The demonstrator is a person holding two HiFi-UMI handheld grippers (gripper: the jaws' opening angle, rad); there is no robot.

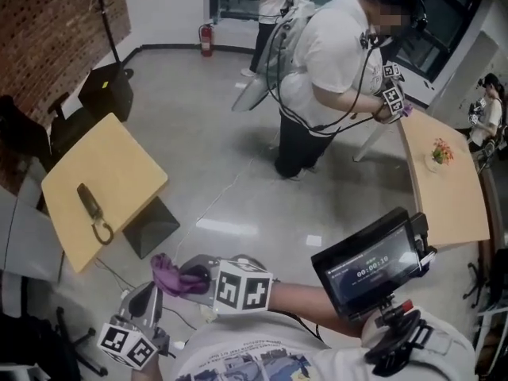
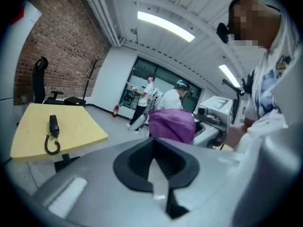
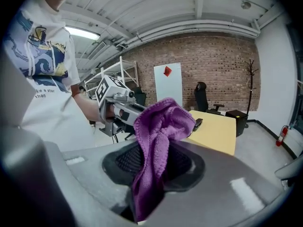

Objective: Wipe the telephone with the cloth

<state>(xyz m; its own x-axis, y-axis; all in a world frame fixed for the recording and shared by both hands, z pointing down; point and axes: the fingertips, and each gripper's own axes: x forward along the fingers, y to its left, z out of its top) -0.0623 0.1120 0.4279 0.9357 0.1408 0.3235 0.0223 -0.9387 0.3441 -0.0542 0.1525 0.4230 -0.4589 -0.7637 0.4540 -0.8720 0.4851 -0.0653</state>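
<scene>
While the right gripper (image 3: 150, 183) is pinching the soft cloth (image 3: 161, 126) and the left gripper (image 2: 158, 178) is hovering shut and empty, the probably light, slippery telephone (image 1: 90, 201) is lying on the table (image 1: 119, 157), likely needing mid-handset steadying.

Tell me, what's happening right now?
Left gripper: fingers shut, empty. Right gripper: fingers shut on cloth. Telephone lying on yellow table, across open floor.

A fire extinguisher (image 1: 206, 40) stands by the far wall (image 1: 171, 6); perhaps flowers (image 1: 441, 151) sit on a table (image 1: 448, 205)
</scene>
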